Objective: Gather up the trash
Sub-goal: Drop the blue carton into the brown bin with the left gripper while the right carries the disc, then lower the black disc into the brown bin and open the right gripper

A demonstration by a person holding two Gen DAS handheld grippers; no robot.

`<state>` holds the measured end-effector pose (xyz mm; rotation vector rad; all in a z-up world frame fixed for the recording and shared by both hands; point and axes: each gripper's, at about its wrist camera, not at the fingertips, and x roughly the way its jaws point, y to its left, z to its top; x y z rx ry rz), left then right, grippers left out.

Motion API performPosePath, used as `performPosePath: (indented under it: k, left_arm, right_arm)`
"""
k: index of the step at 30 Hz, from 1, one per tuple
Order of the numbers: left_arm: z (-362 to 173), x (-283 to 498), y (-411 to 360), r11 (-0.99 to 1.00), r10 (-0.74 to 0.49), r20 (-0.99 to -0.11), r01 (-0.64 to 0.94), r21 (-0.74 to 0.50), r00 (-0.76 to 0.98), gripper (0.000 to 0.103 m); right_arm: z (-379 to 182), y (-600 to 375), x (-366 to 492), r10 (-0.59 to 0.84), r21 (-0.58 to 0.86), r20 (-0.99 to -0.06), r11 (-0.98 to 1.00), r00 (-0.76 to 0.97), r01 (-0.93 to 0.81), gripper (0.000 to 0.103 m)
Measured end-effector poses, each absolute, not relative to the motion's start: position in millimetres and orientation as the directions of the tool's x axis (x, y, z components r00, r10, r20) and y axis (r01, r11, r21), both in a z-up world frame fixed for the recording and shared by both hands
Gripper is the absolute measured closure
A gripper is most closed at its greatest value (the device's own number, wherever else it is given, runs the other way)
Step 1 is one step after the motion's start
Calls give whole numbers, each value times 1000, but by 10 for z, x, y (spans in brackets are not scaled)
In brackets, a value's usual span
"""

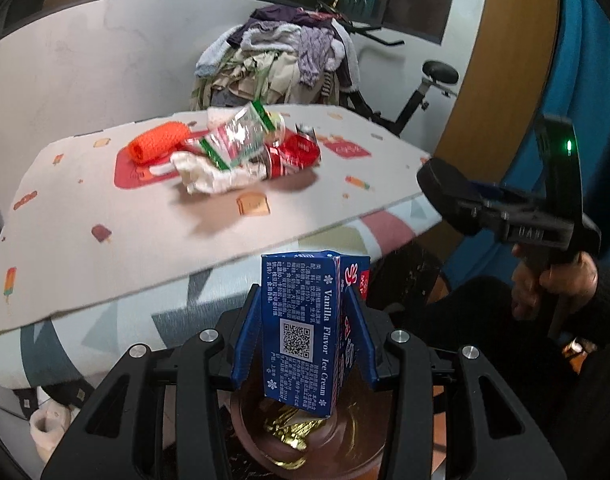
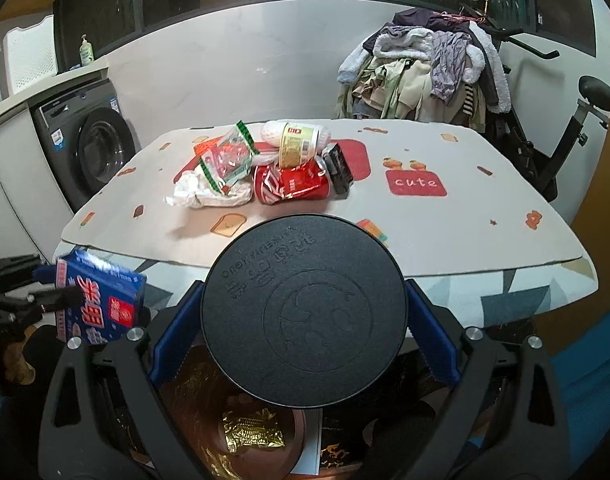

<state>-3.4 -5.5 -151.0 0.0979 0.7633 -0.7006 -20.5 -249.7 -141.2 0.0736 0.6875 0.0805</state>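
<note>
A blue ice cream carton (image 1: 305, 328) stands upright between the blue pads of the left gripper (image 1: 303, 332), whose jaws are closed narrowly on its sides, directly above a brown trash bin (image 1: 265, 452) that already holds a crumpled gold wrapper (image 1: 293, 436). The right gripper (image 2: 305, 336), jaws spread wide, clamps a round black lid (image 2: 303, 310) by its rim and holds it just off the near edge of the table (image 2: 445, 232), over the same bin (the gold wrapper shows below the lid in the right wrist view). A person's hand (image 1: 553, 284) in a dark sleeve grips the right tool's handle. The rest of the trash sits in a heap near the middle of the tabletop: a crushed red can (image 2: 293, 186), a clear plastic packet with green trim (image 2: 227, 160), a crumpled white tissue (image 2: 209, 194), a small labelled jar (image 2: 297, 144), a dark box (image 2: 337, 168) and an orange knitted piece (image 1: 157, 144). Behind the far edge stand a chair piled with clothes (image 2: 425, 68) and an exercise bike (image 2: 565, 128); a washing machine (image 2: 93, 148) stands off the left edge.
</note>
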Motion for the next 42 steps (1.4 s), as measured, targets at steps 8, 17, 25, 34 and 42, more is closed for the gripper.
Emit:
performPosePath:
  k: [8,17,25,34,42]
  left_arm:
    - [-1884,-71,-85,762,-530,-715,627,-164,457,61]
    - [-1902,-82,-48,772,-534,-692,614,-164,485,39]
    - [-1653,-214,186,847,-467,-596,524,-89,653,15]
    - [-1653,-255,271,883,-402,-584,466,-45,705,9]
    - [-1722,-221,260,888,-389,-605,458,-46,694,9]
  right_arm:
    - [-1640,-2364,-183,125,95,-658,992,743,-83,10]
    - [-1829,-2234,-182,170,127,-681,985,713,-113,10]
    - [-2021,-1967,-152,218,120,-707,974,673,-189,10]
    - [-2277,-1748,-122,257,122,-755,959,603,-255,10]
    - [-2312,-1698,-160,264,110,-762,952,591,-284,10]
